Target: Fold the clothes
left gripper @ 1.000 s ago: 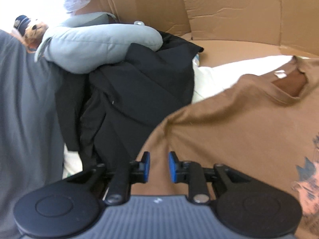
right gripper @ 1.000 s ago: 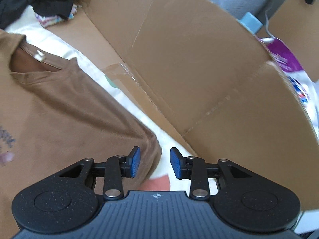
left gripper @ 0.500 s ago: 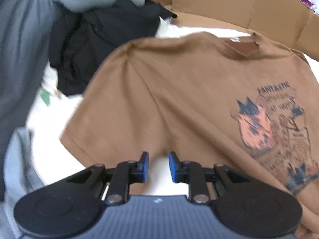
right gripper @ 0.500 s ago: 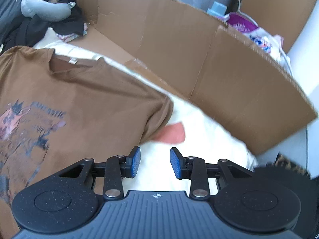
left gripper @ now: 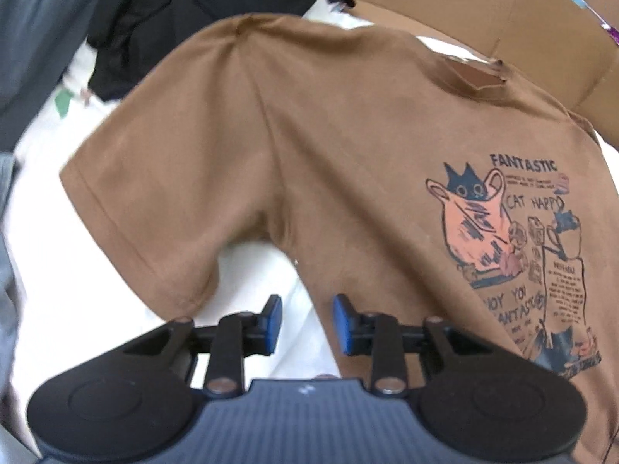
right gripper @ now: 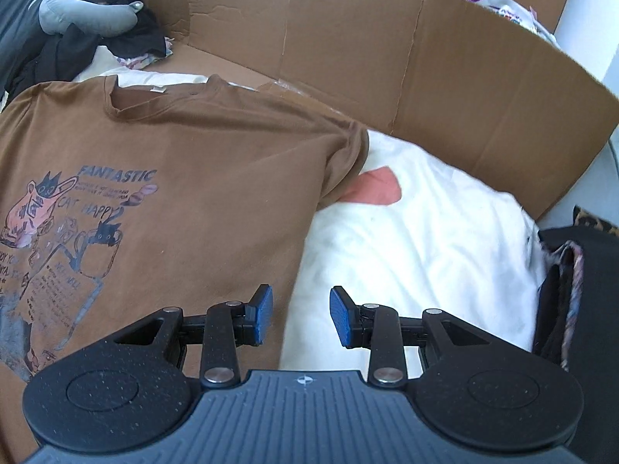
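A brown T-shirt (left gripper: 329, 147) with a cat print lies flat, front up, on a white sheet (left gripper: 77, 290); it also shows in the right wrist view (right gripper: 193, 178). My left gripper (left gripper: 305, 321) is open and empty, hovering at the shirt's left side seam just below the left sleeve (left gripper: 154, 212). My right gripper (right gripper: 300, 315) is open and empty, at the shirt's right side edge, below the right sleeve (right gripper: 344, 154). Neither gripper holds fabric.
Cardboard walls (right gripper: 425, 58) ring the sheet at the back and right. A pile of black clothes (left gripper: 174, 19) and a grey neck pillow (right gripper: 89, 7) lie at the far left. A pink patch (right gripper: 375, 189) shows by the right sleeve. Dark items (right gripper: 580, 290) stand at the right.
Both grippers have pulled back from the shirt's shoulders toward its lower sides. Both sets of jaws have opened wider. The shirt lies spread flat.
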Tool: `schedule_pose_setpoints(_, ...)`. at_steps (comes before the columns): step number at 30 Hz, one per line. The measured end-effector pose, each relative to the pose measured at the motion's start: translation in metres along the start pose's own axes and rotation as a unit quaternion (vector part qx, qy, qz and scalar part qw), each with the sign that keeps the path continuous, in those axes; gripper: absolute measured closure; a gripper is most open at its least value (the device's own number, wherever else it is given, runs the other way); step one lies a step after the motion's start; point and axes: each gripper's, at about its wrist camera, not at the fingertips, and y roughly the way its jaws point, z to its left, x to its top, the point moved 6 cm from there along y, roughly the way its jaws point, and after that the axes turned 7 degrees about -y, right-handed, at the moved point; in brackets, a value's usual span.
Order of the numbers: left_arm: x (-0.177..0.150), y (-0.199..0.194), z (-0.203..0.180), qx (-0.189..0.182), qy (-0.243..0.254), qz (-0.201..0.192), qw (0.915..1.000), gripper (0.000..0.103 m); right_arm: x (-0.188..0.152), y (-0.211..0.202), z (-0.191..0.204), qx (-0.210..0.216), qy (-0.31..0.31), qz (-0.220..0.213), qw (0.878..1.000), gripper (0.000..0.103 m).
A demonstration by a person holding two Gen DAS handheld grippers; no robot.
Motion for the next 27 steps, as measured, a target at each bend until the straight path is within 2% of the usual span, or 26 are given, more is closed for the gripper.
schedule_pose_setpoints(4, -0.005, 0.006, 0.007, -0.028, -0.068, 0.006, 0.9973, 0.072, -0.006, 0.005, 0.002, 0.002, 0.024, 0.001, 1.0, 0.064)
schedule_pose_setpoints(10, -0.01, 0.01, 0.005, -0.033, -0.078, 0.013, 0.9963, 0.074, -0.016, 0.012, 0.001, 0.012, 0.044, 0.014, 0.999, 0.063)
schedule_pose_setpoints(12, -0.012, 0.011, 0.005, -0.037, -0.08, 0.019, 0.9959, 0.084, -0.017, 0.013, 0.002, 0.016, 0.046, 0.016, 0.999, 0.063)
schedule_pose_setpoints(13, -0.013, 0.012, 0.005, -0.043, -0.083, 0.026, 0.9953, 0.096, -0.018, 0.014, 0.003, 0.018, 0.048, 0.016, 0.999, 0.063)
schedule_pose_setpoints(14, -0.013, 0.011, 0.004, -0.043, -0.083, 0.027, 0.9953, 0.097, -0.018, 0.015, 0.003, 0.02, 0.051, 0.017, 0.998, 0.063)
schedule_pose_setpoints(27, 0.004, -0.013, 0.031, 0.031, -0.049, -0.003, 0.9983, 0.1, -0.017, 0.011, -0.002, 0.029, 0.073, 0.012, 0.997, 0.063)
